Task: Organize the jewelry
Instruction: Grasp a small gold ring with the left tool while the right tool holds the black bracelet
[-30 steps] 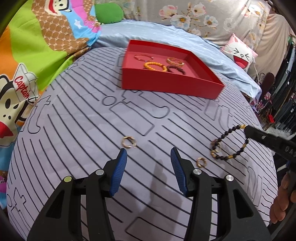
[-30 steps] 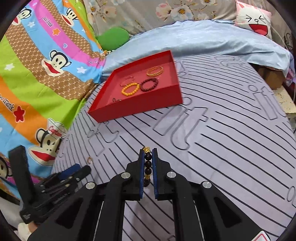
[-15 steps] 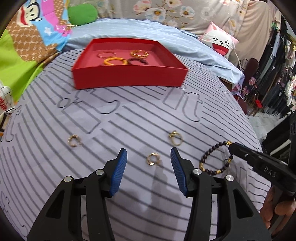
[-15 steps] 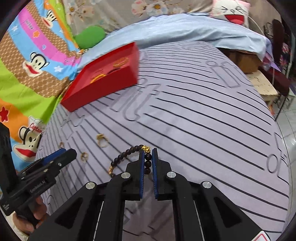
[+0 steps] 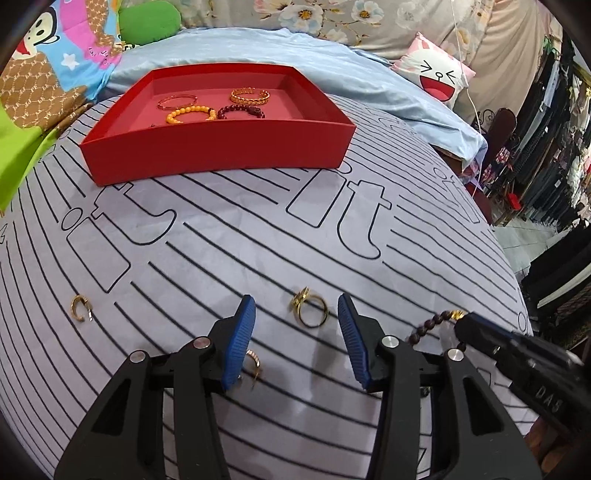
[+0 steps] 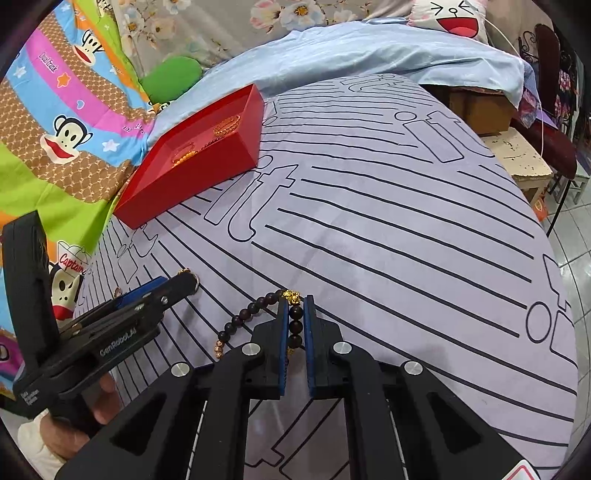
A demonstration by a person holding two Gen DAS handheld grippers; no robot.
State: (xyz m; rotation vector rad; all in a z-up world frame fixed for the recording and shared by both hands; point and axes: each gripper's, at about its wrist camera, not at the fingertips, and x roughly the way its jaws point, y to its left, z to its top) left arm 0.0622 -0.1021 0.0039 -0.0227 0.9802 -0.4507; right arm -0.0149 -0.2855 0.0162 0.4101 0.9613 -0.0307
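My left gripper (image 5: 296,320) is open, low over the striped sheet, with a gold ring (image 5: 309,309) lying between its fingertips. A small gold ring (image 5: 253,362) lies by its left finger, and a gold open ring (image 5: 80,307) lies far left. My right gripper (image 6: 296,314) is shut on a black bead bracelet (image 6: 255,314) with a gold charm; the bracelet also shows in the left wrist view (image 5: 434,322). The red tray (image 5: 207,155) at the back holds several bracelets. The left gripper shows in the right wrist view (image 6: 173,288).
The lilac striped sheet (image 5: 332,229) covers a bed. A blue blanket (image 5: 332,62) and a white face pillow (image 5: 436,74) lie behind the tray. A green cushion (image 5: 151,18) sits at back left. The bed's edge drops off at right, with a stool (image 6: 517,158) beyond it.
My left gripper has moved right and forward, from the small gold ring to around the larger gold ring. My right gripper has stayed shut on the bracelet and swung a little left.
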